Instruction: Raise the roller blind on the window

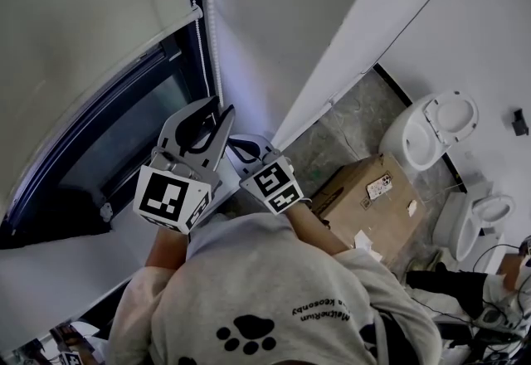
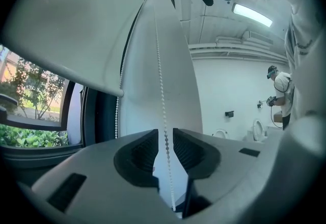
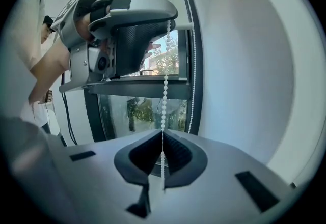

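Observation:
The white roller blind point(image 1: 75, 23) hangs over the upper part of the dark-framed window point(image 1: 124, 148), and its bottom bar point(image 2: 102, 85) shows in the left gripper view. A white bead chain point(image 1: 211, 23) runs down beside the frame. My left gripper point(image 2: 164, 134) is open, with one strand of the chain point(image 2: 160, 65) hanging free in the gap between its pads. Just below it, my right gripper point(image 3: 162, 139) is shut on the same strand point(image 3: 165, 85). The left gripper point(image 3: 165, 19) sits above it in the right gripper view. A second strand point(image 3: 192, 65) hangs by the frame.
A white wall panel point(image 1: 274, 15) stands right of the chain. On the floor are a cardboard box point(image 1: 373, 201) and two white toilets point(image 1: 431, 127) point(image 1: 481, 218). Another person point(image 2: 280, 95) stands at the far wall. The white sill point(image 1: 58, 272) lies below the window.

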Available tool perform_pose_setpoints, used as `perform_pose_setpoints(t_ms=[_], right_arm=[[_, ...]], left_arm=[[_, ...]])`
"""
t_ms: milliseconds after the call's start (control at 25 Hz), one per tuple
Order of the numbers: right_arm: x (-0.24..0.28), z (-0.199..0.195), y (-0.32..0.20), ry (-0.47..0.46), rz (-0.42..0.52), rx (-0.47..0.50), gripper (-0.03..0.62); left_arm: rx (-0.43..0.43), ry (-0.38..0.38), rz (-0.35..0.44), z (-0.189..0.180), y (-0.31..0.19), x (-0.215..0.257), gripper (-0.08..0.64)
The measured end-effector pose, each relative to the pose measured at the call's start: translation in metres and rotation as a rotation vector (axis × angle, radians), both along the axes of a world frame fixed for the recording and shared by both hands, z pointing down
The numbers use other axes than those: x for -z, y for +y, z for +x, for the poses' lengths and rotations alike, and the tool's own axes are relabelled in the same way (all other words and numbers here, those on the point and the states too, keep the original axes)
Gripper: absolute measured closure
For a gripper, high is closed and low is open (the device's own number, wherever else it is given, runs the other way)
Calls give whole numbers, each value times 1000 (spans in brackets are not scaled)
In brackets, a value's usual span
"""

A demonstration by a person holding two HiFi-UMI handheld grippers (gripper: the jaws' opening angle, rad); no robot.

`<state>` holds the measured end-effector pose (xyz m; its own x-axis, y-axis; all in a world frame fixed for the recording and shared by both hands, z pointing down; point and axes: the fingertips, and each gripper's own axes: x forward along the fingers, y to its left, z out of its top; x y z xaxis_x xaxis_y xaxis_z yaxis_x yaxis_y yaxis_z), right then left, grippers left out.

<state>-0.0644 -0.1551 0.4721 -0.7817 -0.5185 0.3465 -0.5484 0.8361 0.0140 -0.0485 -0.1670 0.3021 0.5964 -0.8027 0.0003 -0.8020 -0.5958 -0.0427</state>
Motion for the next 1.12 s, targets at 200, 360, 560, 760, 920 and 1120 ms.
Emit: perform_pose_setpoints(t_ms=[200, 360, 560, 760, 920, 1120], right_arm=[[-3, 1, -3, 0, 8, -6, 581], [-8, -1, -4, 2, 7, -2, 581], [-11, -1, -2, 3, 3, 2, 581], [-11, -2, -1, 21, 16, 14, 581], [-11, -3, 0, 30, 16, 21, 581], [-11, -2, 2, 58, 15, 34, 580]], left_arm=[[9, -2, 1, -2, -2, 1, 472], [0, -9, 1, 0, -4, 3, 474], [-2, -19, 15, 0, -4, 7, 506], [1, -17, 6, -1, -3, 6, 542], [-13, -21, -5, 1, -3, 6, 552], [-22, -2, -6, -1, -2, 6, 553]])
